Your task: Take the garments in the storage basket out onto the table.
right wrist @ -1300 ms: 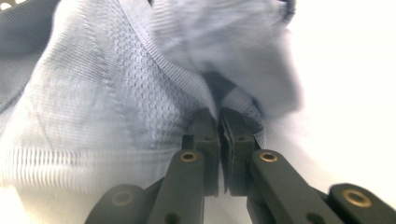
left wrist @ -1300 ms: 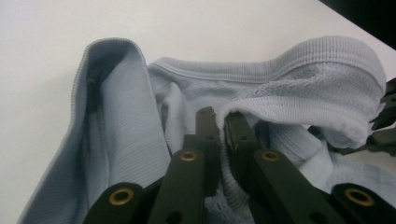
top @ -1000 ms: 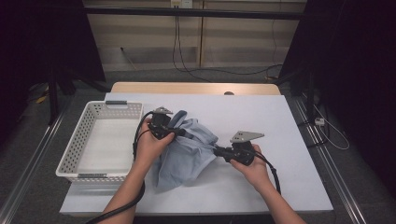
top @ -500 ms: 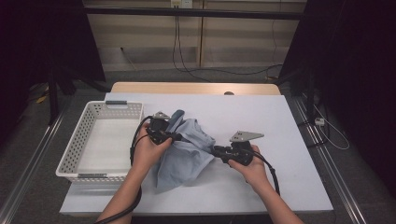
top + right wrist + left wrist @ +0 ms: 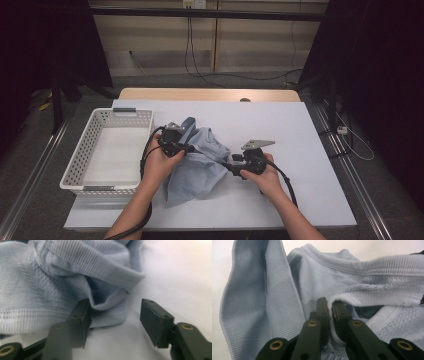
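White table (image 5: 310, 130) carries a white basket (image 5: 80, 165) at its left edge; pale blue shirt (image 5: 200, 160) lies crumpled mid-table, nearer the front edge, just right of the basket; left gripper (image 5: 331, 308) clamped on a ribbed hem at the shirt's left end; right gripper (image 5: 115, 315) at its right end, jaws just been opening, a fold between them touching one pad, not pinched.

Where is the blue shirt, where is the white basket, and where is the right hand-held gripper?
blue shirt (image 5: 200, 165), high view, middle of the crumpled cloth.
white basket (image 5: 84, 155), high view, left wall.
right hand-held gripper (image 5: 115, 317), right gripper view, gap between its open jaws.
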Tool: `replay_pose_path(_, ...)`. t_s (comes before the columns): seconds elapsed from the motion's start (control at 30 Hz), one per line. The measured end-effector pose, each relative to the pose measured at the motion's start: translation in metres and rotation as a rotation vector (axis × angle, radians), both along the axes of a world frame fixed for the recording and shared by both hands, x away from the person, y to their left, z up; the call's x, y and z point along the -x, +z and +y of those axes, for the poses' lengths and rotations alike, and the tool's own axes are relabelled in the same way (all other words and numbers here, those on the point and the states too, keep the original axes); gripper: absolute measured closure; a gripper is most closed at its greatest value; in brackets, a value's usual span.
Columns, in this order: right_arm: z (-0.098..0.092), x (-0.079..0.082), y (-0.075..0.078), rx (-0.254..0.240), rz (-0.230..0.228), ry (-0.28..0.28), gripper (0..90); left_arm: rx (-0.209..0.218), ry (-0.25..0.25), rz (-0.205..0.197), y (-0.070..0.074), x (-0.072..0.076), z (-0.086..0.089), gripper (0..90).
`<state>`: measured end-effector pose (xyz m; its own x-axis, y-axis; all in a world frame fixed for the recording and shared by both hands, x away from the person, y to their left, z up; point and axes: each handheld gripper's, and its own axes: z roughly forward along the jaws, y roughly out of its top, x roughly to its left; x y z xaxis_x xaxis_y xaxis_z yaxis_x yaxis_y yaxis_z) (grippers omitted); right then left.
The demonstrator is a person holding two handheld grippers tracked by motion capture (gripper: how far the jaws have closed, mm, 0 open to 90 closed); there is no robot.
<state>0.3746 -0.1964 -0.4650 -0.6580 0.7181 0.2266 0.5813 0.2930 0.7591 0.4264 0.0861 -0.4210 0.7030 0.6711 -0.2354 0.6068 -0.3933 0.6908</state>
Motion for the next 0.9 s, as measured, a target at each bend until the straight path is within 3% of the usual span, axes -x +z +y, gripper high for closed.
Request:
replay_pose_path(0.1, 0.005, 0.001, -0.001, 0.025, -0.033, 0.026, 71.0, 0.006, -0.01, 0.012, -0.001, -0.001, 0.001, 85.3)
replay_pose_path(0.17, 0.003, 0.001, 0.001, -0.006, -0.018, 0.033, 82.1, 0.008, -0.011, 0.013, -0.001, 0.0, 0.001, 85.2)
replay_pose_path(0.37, -0.009, 0.005, 0.016, -0.071, -0.052, 0.002, 83.7, 0.039, -0.011, 0.026, -0.002, 0.0, 0.002, 84.5)
replay_pose_path(0.6, -0.018, 0.01, 0.031, -0.105, -0.131, -0.065, 84.0, 0.044, -0.072, 0.068, -0.001, 0.006, -0.007, 85.3)
replay_pose_path(0.9, -0.01, 0.004, 0.027, -0.139, -0.131, -0.089, 83.8, 0.052, -0.093, 0.078, -0.008, 0.012, -0.007, 85.0)
